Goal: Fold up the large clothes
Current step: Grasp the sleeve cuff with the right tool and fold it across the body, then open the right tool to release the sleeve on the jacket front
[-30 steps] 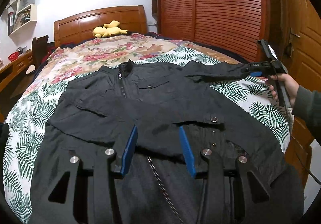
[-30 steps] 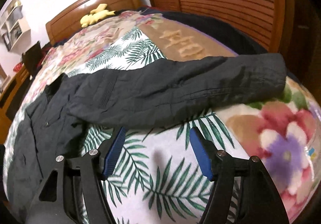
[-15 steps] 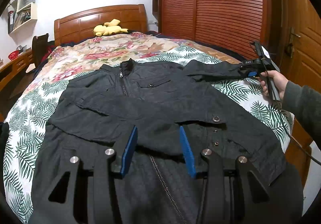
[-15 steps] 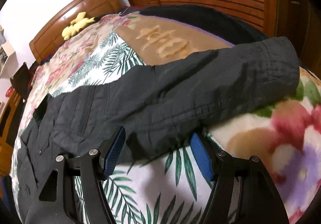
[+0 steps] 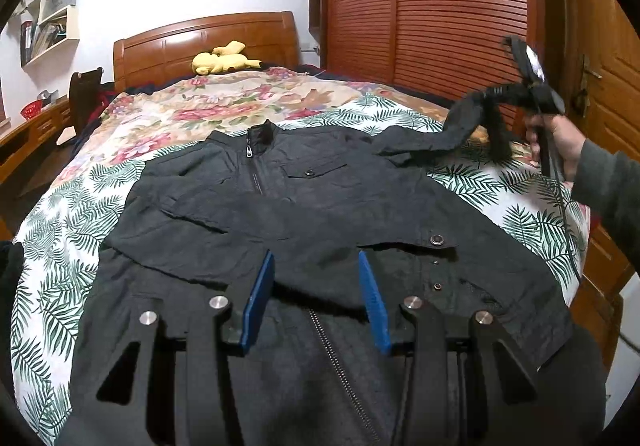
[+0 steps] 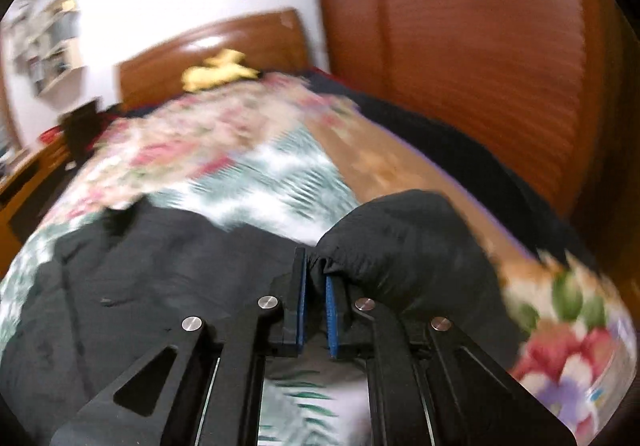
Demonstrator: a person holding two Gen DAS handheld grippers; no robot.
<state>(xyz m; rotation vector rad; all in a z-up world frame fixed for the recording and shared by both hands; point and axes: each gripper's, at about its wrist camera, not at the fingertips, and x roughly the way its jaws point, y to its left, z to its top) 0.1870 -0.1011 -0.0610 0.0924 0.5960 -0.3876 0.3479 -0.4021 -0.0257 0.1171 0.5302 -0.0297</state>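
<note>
1. The bed (image 5: 120,150), under its floral and palm-print cover, carries the whole job; the black jacket (image 5: 304,214) lies face up across it, collar toward the headboard, zip closed at the top.
2. The jacket's right sleeve (image 5: 460,126) is what has changed: a second ago it lay flat and stretched out on the cover, and now its cuff end is lifted clear of the bed. I judge the sleeve fold has begun; next it should swing in over the chest.
3. My right gripper (image 6: 314,306) has closed its jaws almost fully on a pinch of the cuff; the view is blurred by motion.
4. My right hand (image 5: 560,138) holds that tool raised beside the bed's edge.
5. My left gripper (image 5: 316,302) hovers over the jacket's lower front, jaws wide apart, holding nothing.
</note>
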